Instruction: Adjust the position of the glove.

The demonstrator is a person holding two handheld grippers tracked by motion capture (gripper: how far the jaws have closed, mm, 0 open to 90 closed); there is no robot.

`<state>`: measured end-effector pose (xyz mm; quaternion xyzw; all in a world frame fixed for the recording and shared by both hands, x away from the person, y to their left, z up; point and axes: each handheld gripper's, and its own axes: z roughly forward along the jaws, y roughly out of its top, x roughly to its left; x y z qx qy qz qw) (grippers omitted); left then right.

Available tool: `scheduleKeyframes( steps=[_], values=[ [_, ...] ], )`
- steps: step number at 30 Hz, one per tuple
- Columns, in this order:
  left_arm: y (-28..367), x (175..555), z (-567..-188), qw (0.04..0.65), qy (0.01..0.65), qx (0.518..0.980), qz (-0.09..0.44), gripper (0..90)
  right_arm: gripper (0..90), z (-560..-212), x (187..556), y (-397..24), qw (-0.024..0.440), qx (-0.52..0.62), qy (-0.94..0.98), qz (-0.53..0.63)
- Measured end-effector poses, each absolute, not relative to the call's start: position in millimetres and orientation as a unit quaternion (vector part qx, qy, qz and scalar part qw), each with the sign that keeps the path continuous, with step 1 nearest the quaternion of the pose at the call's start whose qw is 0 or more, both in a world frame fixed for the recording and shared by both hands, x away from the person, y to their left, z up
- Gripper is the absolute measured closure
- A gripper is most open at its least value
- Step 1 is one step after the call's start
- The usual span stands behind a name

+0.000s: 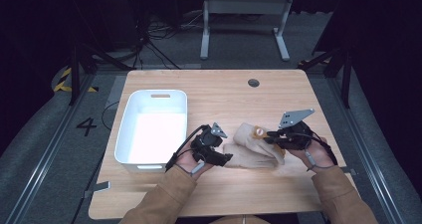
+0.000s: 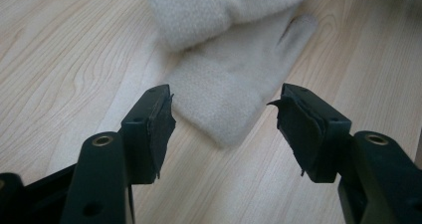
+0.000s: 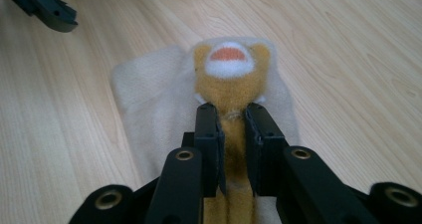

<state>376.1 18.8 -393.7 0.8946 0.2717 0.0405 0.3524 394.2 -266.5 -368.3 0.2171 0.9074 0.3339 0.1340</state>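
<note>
Two cream fleece gloves (image 1: 251, 152) lay together on the worktop (image 1: 224, 92), toward its near edge and a little right of the middle, one partly over the other. In the left tongs' view the lower glove (image 2: 219, 102) lay flat with its cuff toward the camera, and the upper glove (image 2: 199, 10) covered its far end.

The right tongs (image 1: 272, 134) were closed on a tan patch (image 3: 231, 92) sewn on the upper glove. In the right tongs' view the two black jaws pinched a raised fold of that tan fabric between their pads, with the patch's white and orange spot (image 3: 228, 59) just beyond the tips. The cream fabric spread out flat on both sides of the jaws.

The left tongs (image 1: 221, 158) sat just at the left end of the gloves, by the cuff. Their jaws stood apart, with nothing between the pads (image 2: 161, 129); the cuff of the lower glove lay on the wood a short way ahead of the gap and did not touch either jaw.

A white plastic tub (image 1: 128, 129) stood near the left edge of the worktop, well clear of the gloves, just left of the left hand (image 1: 186, 159). A round grey cap (image 1: 253, 82) sat in the wood near the far edge.
</note>
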Motion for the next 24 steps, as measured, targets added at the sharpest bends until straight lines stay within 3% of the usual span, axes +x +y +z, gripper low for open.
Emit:
scheduleKeyframes(
  steps=[24],
  values=[
    [9, 376, -405, 0.331, 0.284, 0.899, 0.046, 37.3, 76.8, -395, 398, -252, 0.102, 0.184, 0.929, 0.305]
  ],
)
